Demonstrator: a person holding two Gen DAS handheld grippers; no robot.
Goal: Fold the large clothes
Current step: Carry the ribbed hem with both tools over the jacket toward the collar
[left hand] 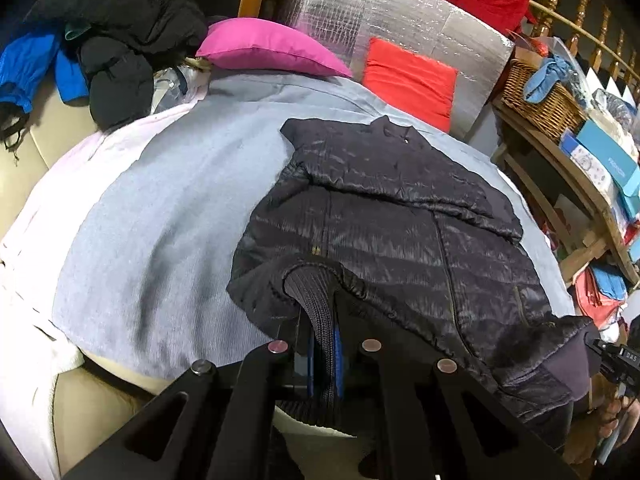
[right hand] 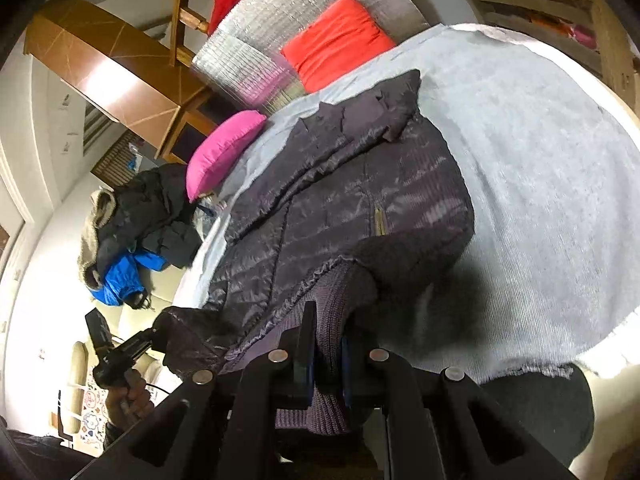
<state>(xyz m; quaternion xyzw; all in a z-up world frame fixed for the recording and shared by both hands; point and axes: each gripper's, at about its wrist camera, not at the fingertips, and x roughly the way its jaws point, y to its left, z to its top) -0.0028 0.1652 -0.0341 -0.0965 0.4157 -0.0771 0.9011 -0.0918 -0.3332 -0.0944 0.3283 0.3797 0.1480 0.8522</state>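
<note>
Grey-blue ribbed blanket (left hand: 152, 216) covers the bed; dark navy quilted puffer jacket (left hand: 400, 216) lies spread on it, collar at the far end, one sleeve folded across the chest. Left claw (left hand: 322, 344) pinches the ribbed knit hem band (left hand: 316, 300) at the near edge. Right claw (right hand: 326, 360) pinches the same band (right hand: 332, 304) at the other corner. Magenta pillow (left hand: 272, 46) and red cushion (left hand: 408, 80) sit past the collar, silver foil panel (left hand: 400, 8) behind them. Black and blue coat pile (left hand: 100, 32) lies off to the left
</note>
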